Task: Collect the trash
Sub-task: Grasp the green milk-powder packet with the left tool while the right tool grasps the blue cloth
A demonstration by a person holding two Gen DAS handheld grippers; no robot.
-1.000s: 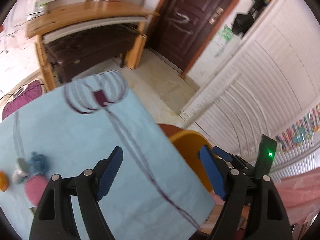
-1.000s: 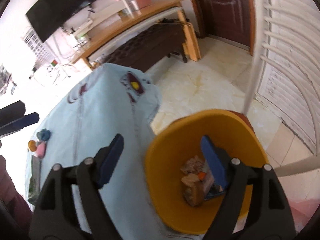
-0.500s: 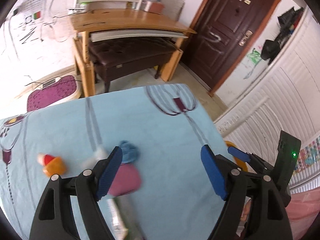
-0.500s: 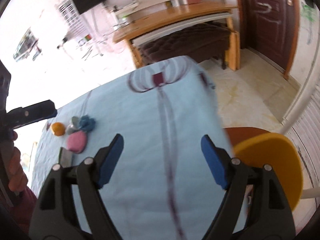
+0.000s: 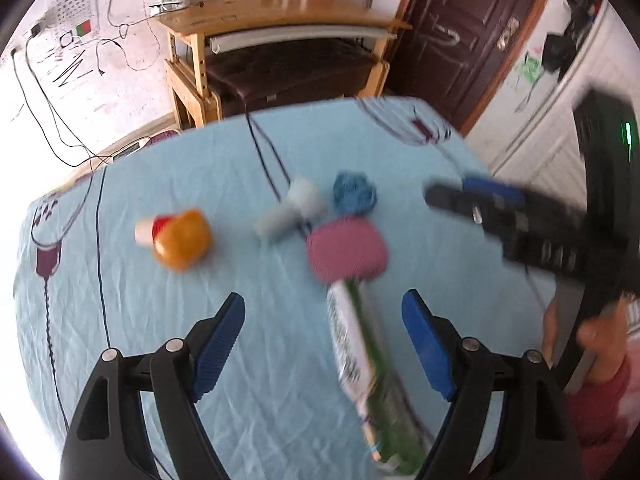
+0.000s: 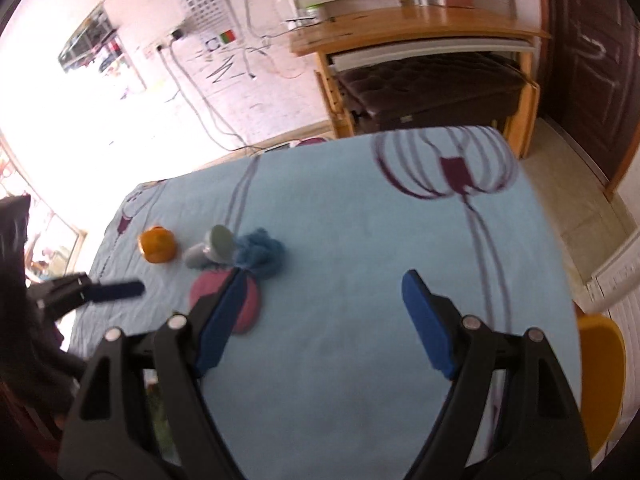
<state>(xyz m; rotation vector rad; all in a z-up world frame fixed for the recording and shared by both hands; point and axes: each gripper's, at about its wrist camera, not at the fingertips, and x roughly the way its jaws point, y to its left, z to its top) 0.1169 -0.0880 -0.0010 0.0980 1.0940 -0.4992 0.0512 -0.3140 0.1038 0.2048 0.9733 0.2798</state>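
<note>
Trash lies on the light blue tablecloth (image 5: 120,320): an orange bottle (image 5: 182,238) with a red and white cap, a pale small bottle (image 5: 290,210), a blue crumpled wad (image 5: 354,194), a pink round pad (image 5: 347,250) and a green and white tube (image 5: 368,372). My left gripper (image 5: 324,328) hangs open above the tube, which it does not touch. My right gripper (image 6: 324,308) is open over bare cloth, right of the pink pad (image 6: 206,290), the blue wad (image 6: 260,254), the pale bottle (image 6: 210,250) and the orange bottle (image 6: 157,245). Each gripper shows in the other's view: right gripper (image 5: 472,198), left gripper (image 6: 116,290).
A yellow bin (image 6: 600,380) stands off the table's right edge. Beyond the table are a wooden desk (image 5: 280,8) with a dark bench (image 5: 288,68) under it, a brown door (image 5: 460,32) and white shutters (image 5: 532,128). A hand (image 5: 600,336) holds the right gripper.
Both views have swung away from the yellow bin and over the table. The left gripper has come above the trash pile; the right gripper has moved left from above the bin, both still open.
</note>
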